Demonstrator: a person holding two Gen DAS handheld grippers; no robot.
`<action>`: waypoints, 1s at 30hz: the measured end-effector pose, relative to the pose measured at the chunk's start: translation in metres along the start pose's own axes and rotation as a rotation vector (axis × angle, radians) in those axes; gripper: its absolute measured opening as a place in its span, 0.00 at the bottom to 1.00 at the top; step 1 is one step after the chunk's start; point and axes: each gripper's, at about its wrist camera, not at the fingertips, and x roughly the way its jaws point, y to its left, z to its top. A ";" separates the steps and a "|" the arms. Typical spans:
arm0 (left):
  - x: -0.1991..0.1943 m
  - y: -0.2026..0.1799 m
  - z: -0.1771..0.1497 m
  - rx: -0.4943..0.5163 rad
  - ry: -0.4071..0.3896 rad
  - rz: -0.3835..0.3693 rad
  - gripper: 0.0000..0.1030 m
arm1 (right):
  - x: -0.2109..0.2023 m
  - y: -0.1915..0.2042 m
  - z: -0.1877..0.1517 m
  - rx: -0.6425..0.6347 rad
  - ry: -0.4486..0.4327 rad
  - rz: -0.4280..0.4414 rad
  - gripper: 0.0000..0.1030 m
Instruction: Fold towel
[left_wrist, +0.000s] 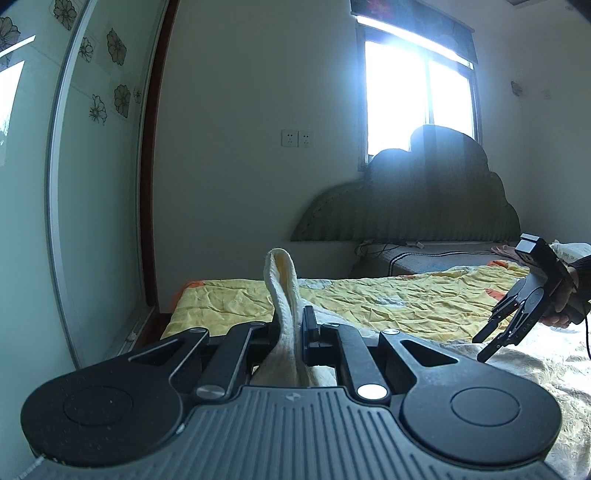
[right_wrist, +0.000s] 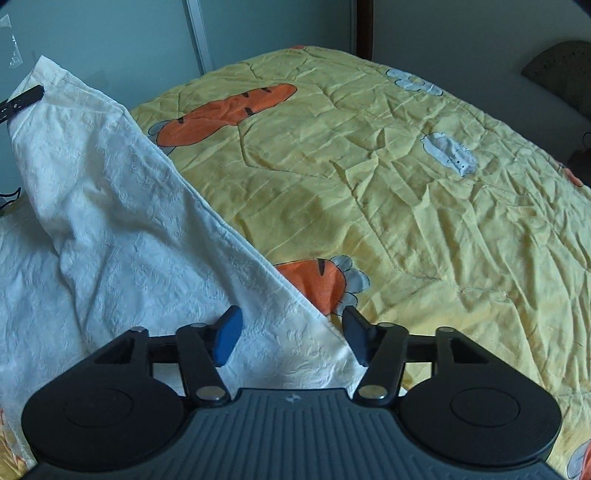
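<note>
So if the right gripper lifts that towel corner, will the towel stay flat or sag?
Probably sag: the towel already drapes in soft folds from the left gripper. It looks thin and light. The right gripper straddles a corner, pads not yet pressing.

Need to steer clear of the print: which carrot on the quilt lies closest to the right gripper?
The orange carrot just beyond the right gripper, half hidden under the white towel's edge. The other full carrot lies far up the quilt.
</note>
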 end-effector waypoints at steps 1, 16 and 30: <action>0.000 0.000 0.000 -0.002 0.000 -0.002 0.11 | 0.003 -0.003 0.002 0.004 0.008 0.016 0.55; 0.005 0.009 -0.005 -0.045 0.018 0.016 0.11 | 0.001 0.003 0.007 -0.038 0.077 0.097 0.04; -0.040 0.026 -0.022 -0.222 0.113 -0.031 0.19 | -0.146 0.104 -0.078 -0.031 -0.188 0.257 0.04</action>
